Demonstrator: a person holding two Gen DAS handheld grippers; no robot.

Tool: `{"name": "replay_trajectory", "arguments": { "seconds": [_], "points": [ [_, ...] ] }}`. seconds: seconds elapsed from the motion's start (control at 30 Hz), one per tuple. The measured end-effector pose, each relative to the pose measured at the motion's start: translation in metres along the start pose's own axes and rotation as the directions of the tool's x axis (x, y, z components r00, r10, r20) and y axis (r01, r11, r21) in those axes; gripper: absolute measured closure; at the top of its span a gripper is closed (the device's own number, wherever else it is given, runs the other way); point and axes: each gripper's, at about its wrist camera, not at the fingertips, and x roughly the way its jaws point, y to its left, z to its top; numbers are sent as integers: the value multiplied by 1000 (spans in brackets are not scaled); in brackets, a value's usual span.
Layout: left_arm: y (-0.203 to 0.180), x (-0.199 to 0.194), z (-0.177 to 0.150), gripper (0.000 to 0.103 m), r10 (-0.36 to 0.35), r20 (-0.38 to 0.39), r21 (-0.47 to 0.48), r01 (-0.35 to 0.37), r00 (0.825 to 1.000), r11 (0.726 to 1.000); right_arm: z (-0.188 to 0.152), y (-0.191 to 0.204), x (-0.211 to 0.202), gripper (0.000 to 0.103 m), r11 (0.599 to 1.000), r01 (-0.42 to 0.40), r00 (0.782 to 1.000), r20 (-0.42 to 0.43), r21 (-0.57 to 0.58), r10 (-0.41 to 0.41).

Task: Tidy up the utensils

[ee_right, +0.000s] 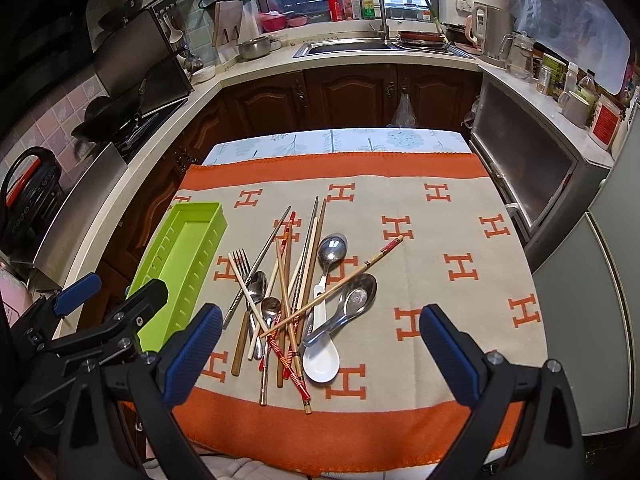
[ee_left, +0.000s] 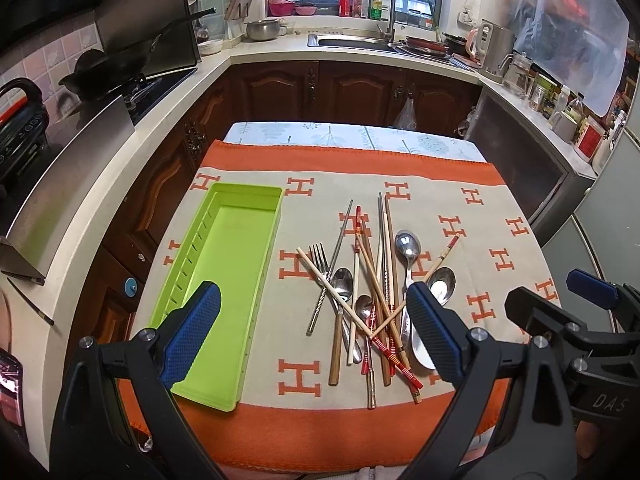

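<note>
Ahead of both wide-open, empty grippers, the utensil pile [ee_right: 296, 292] lies lengthwise away from them, nearer the right gripper [ee_right: 320, 344], with the green tray [ee_left: 224, 280] before the left gripper [ee_left: 316, 336].

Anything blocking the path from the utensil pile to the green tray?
Nothing visible does. The green tray lies empty to the left of the utensil pile, with bare cloth between them. Left gripper and right gripper are both open and hold nothing.

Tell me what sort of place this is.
A home kitchen, most likely: a sink with a tap under the window, a wok on the stove, and wooden cabinets below the counter.
</note>
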Motion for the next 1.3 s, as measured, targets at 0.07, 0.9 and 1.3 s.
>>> {"name": "replay_trajectory", "arguments": {
  "seconds": [0.07,0.9,1.3],
  "points": [
    [0,0,-1,10,2,-2,0,-2,1000,1000,0,0,0,4,1000,0,1000,0,-1,0],
    [2,0,-4,10,7,-2,-1,-7,1000,1000,-1,2,0,4,1000,3,1000,1,-3,-3],
    [4,0,-5,10,8,-3,0,-8,1000,1000,-1,4,-2,4,1000,3,1000,1,-3,-3]
  ]
}}
